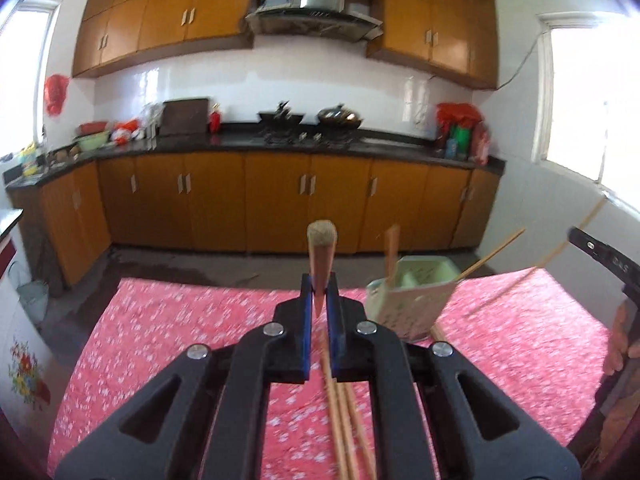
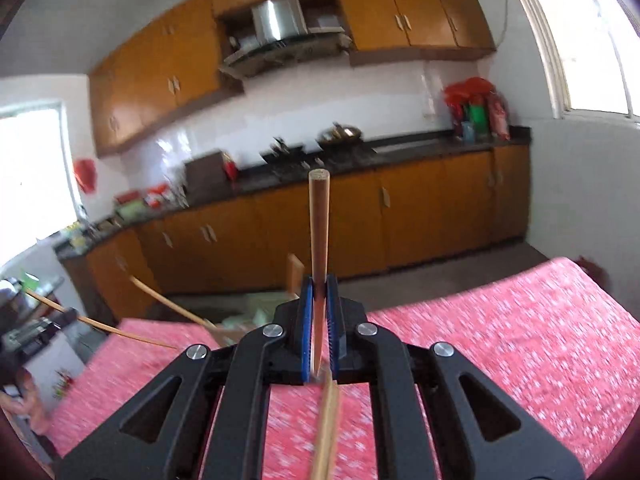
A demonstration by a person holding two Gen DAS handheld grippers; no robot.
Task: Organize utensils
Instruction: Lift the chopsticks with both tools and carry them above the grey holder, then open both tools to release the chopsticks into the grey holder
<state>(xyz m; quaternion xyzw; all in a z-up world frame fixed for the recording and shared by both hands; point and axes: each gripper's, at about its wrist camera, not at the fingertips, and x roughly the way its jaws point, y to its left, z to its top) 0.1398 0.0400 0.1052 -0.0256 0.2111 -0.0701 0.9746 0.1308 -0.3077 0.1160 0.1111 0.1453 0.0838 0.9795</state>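
Both tools are clamped on chopsticks: the left tool on a wooden chopstick, the right tool on another chopstick. Only the left view shows the green holder clearly, just right of its tool.

Both wrist cameras sit close behind their own jaws, high over the pink tablecloth, facing the cabinet wall at twelve o'clock; both share the stove counter.

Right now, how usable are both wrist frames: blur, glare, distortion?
Left wrist: window blown out, green utensil holder and tablecloth motion-smeared, left claw sharp. Right wrist: tilted horizon, fisheye-bent cabinets, smeared tablecloth, right claw and its chopstick crisp.
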